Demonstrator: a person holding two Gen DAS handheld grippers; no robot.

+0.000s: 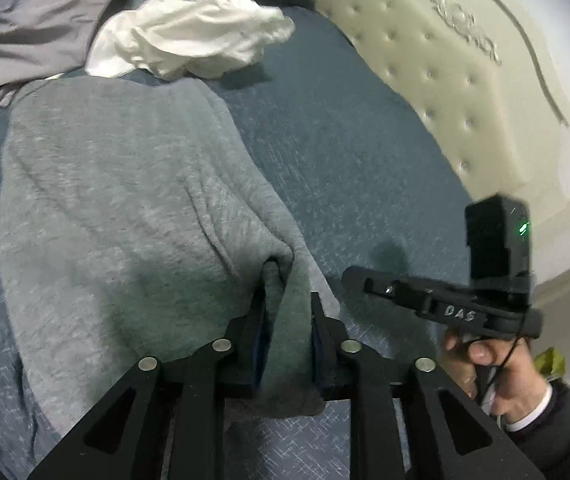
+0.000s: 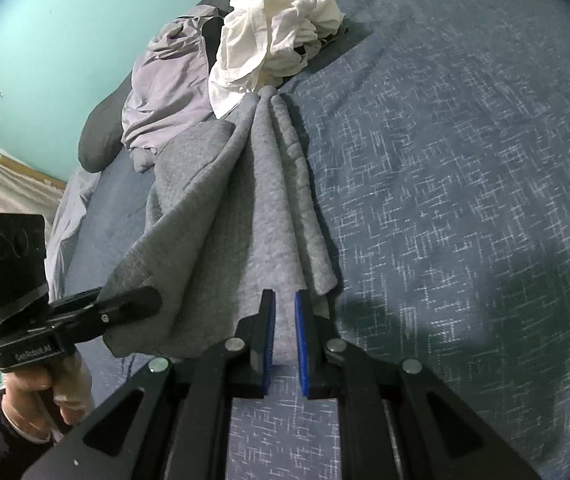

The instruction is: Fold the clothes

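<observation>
Grey knit garment (image 1: 117, 200) on the blue bedspread (image 2: 465, 160), lying lengthwise with its long axis running from the crumpled white garment (image 2: 281, 28) straight toward the two cameras. Its far end touched the white garment's near edge, and its near end lay farthest from it. In the right wrist view the cloth was gathered into lengthwise pleats that converged toward the white garment. The left hand-held gripper (image 1: 291, 284) was clamped on the near end, with a thick bunch of grey cloth filling the space between its blue pads. The part of the cloth below the pads was cut off by the gripper's body. The right hand-held gripper (image 2: 283, 296) sat at the same near end, on the side of the garment toward the tufted headboard (image 1: 445, 80). Its pads were drawn almost together, leaving only a narrow slit. Whether any hem was caught in that slit could not be made out. A lilac-grey garment (image 2: 165, 92) lay just beside the white garment, partly tucked under it. The right hand (image 1: 497, 376) was cut off at a dark sleeve, and the left hand (image 2: 45, 384) was blurred.
</observation>
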